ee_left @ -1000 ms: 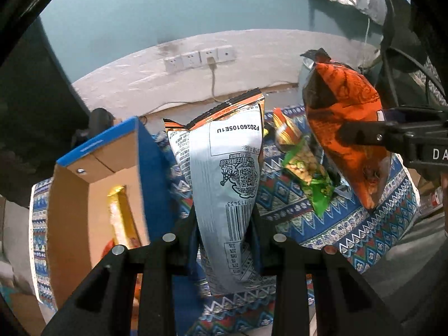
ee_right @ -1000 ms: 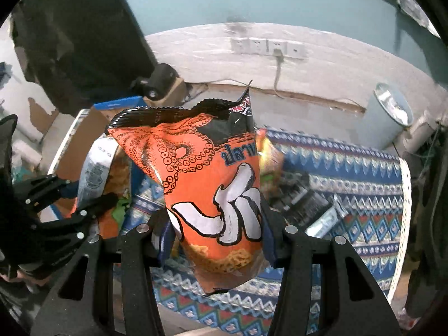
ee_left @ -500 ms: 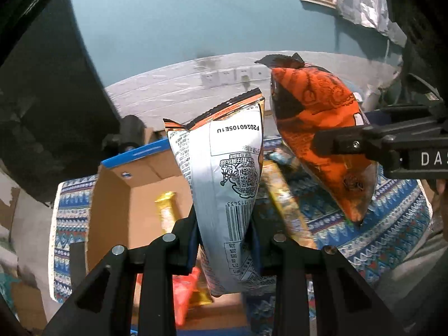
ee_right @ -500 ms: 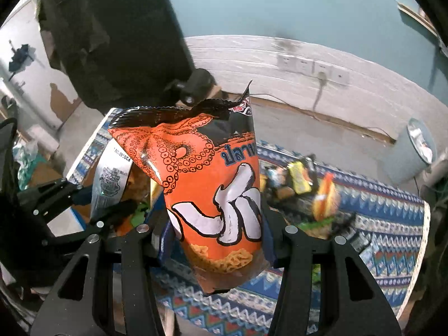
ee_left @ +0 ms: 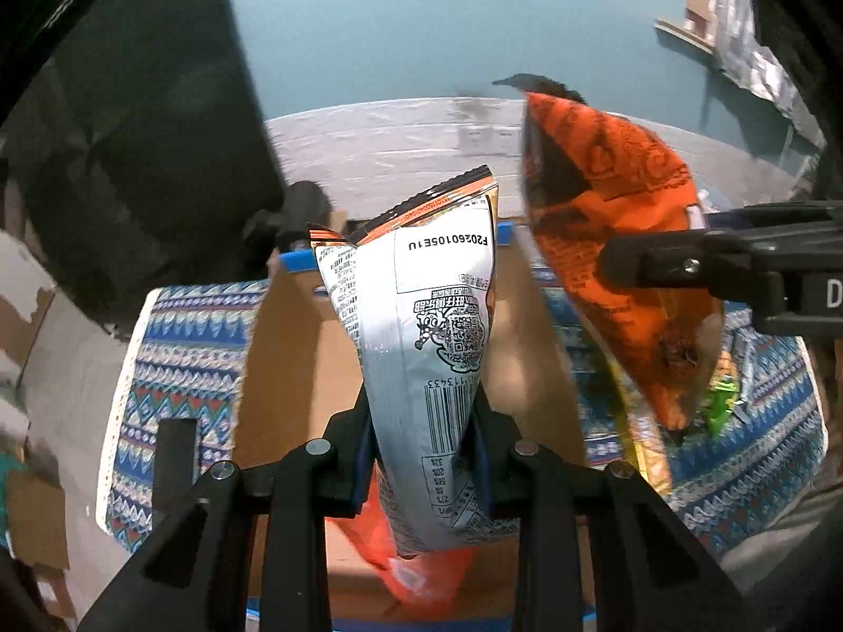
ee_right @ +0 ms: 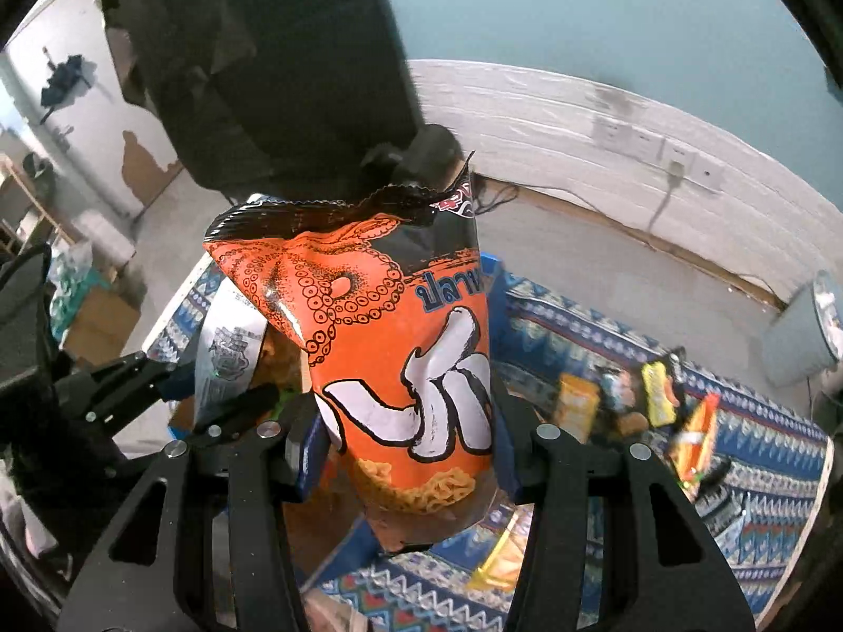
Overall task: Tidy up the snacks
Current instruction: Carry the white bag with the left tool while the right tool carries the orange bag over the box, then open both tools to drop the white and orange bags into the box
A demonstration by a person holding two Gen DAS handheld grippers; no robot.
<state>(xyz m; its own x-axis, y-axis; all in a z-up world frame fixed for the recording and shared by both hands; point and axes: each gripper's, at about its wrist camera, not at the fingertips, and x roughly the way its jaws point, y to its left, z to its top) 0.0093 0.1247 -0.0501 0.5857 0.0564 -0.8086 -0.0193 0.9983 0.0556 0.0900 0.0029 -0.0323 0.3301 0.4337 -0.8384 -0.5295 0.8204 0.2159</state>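
My left gripper (ee_left: 421, 447) is shut on a silver snack bag (ee_left: 427, 326) with a barcode, held upright over the open cardboard box (ee_left: 295, 363) with blue edges. A red packet (ee_left: 421, 563) lies in the box below it. My right gripper (ee_right: 411, 447) is shut on an orange octopus-print snack bag (ee_right: 400, 347), held upright just right of the box; that orange bag (ee_left: 621, 242) and the right gripper's finger also show in the left wrist view. The silver bag (ee_right: 226, 342) and the left gripper show at the left of the right wrist view.
Several loose snack packets (ee_right: 664, 400) lie on the patterned blue cloth (ee_right: 764, 453) to the right. A black chair back (ee_right: 274, 63) stands behind the box. A grey bin (ee_right: 806, 337) sits by the wall at far right.
Both grippers have moved left with their bags. The silver bag now hangs over the box's inside and the orange bag is nearer the box.
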